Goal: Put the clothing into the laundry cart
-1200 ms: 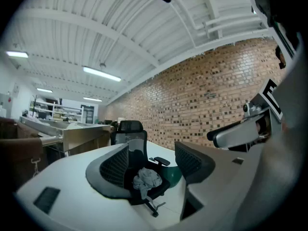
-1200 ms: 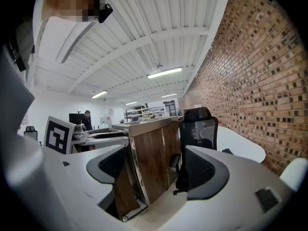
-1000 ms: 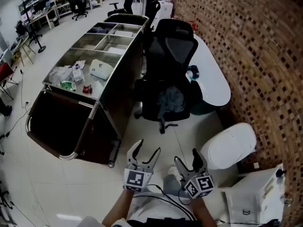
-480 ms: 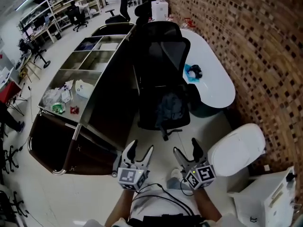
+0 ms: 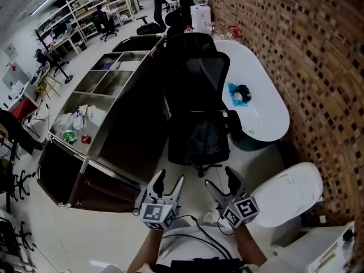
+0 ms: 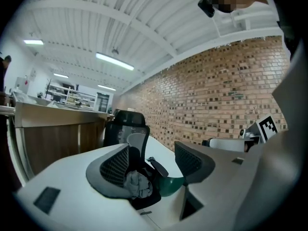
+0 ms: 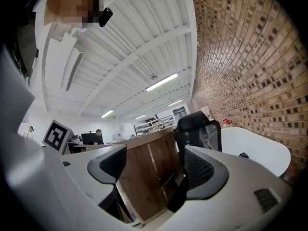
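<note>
One crumpled grey garment (image 5: 205, 134) lies on one black mesh office chair (image 5: 197, 67), ahead of two grippers. One brown laundry cart (image 5: 132, 134) stands ahead-left. Left gripper (image 5: 170, 178): released, empty. Right gripper (image 5: 219, 180): jaws closing, empty.

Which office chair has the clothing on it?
The black mesh-back chair straight ahead, beside the white table: a grey garment lies on its seat.
</note>
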### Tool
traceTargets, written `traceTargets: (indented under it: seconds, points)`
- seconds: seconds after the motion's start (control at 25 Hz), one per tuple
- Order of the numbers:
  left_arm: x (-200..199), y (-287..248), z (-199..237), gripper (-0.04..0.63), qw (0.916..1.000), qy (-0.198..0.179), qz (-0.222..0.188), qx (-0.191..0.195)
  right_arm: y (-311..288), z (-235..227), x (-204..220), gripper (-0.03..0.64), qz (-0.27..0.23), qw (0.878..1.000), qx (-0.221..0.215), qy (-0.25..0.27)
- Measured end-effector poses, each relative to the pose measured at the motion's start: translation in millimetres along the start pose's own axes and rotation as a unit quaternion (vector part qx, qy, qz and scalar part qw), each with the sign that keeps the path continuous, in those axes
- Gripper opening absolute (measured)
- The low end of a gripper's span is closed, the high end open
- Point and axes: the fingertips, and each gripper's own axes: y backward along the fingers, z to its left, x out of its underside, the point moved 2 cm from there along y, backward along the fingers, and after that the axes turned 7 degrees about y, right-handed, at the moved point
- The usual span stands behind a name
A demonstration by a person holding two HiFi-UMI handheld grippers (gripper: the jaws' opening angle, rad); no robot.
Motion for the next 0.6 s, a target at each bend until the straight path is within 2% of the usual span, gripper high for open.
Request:
traceTargets:
  seconds: [0.24,0.4,0.6]
  points:
    - [10.0,-19.3,-25.9,0.284,0.999,-0.023,0.037,0.0,4.1,-31.3,5.3,0.385,-0.003,1.0,0.002,-0.03]
    - [-0.5,-38.1,-33.3,0.284,0.9981,-0.044,0.04,0.012,2.1,-54.5,10.8,0.385,-0.002,0.998,0.017,-0.054]
    - [7.6,-64.2,-25.3,0.284,0.9982,-0.024,0.049,0.024,-7.4,-81.2,9.0,0.385,0.0,0.998,0.04,-0.049]
